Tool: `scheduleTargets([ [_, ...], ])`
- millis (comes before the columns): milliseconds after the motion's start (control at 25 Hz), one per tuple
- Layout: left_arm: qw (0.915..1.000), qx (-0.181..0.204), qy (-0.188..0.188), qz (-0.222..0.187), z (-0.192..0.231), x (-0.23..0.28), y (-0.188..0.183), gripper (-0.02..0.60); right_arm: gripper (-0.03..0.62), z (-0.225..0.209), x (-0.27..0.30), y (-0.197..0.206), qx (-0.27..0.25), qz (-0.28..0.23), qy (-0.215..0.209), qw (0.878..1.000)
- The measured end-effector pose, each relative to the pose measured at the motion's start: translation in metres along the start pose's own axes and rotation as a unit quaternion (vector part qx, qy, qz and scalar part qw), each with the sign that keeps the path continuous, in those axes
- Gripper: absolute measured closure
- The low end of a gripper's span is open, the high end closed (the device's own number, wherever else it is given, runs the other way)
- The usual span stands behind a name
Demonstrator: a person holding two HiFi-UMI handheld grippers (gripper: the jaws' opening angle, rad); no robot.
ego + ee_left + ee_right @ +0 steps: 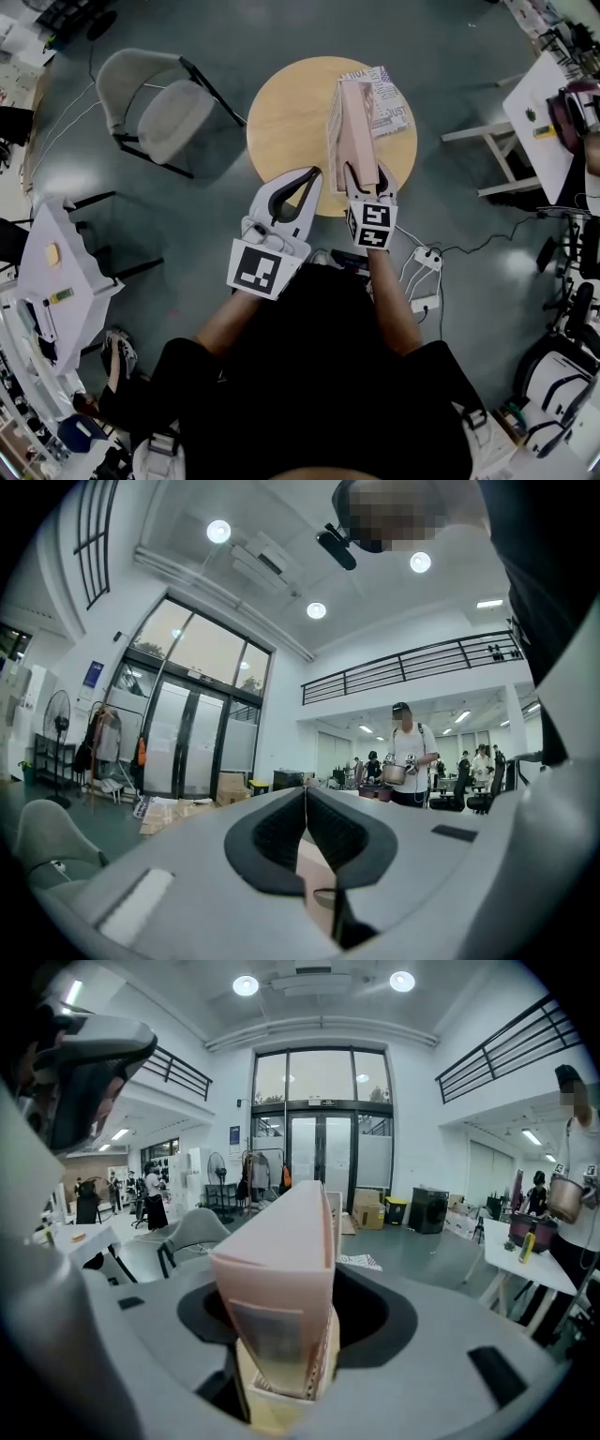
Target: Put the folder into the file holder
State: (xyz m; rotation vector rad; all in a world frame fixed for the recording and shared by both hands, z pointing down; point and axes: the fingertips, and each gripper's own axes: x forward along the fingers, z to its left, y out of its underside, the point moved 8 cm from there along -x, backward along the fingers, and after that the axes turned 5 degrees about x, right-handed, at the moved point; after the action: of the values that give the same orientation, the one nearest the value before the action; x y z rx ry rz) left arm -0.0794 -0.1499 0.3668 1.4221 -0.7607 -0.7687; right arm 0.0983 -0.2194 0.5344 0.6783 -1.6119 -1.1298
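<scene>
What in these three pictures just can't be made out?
Head view: print on the patterned file holder, too small to read.
Head view: how deep the pink plastic folder sits; its own top hides the holder's inside.
Right gripper view: the folder's bottom edge, hidden behind the right gripper.

Matt plastic folder (354, 122); wooden table (284, 131)
</scene>
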Motion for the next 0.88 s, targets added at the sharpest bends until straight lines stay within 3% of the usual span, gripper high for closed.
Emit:
scheduleTargets([
  [880,0.9989,0.017,-0.044,-0.002,-0.106,-0.032,-0.009,0.575,0.341,-0.03,-0.103,0.014,0.027,-0.017,-0.062,0.998],
])
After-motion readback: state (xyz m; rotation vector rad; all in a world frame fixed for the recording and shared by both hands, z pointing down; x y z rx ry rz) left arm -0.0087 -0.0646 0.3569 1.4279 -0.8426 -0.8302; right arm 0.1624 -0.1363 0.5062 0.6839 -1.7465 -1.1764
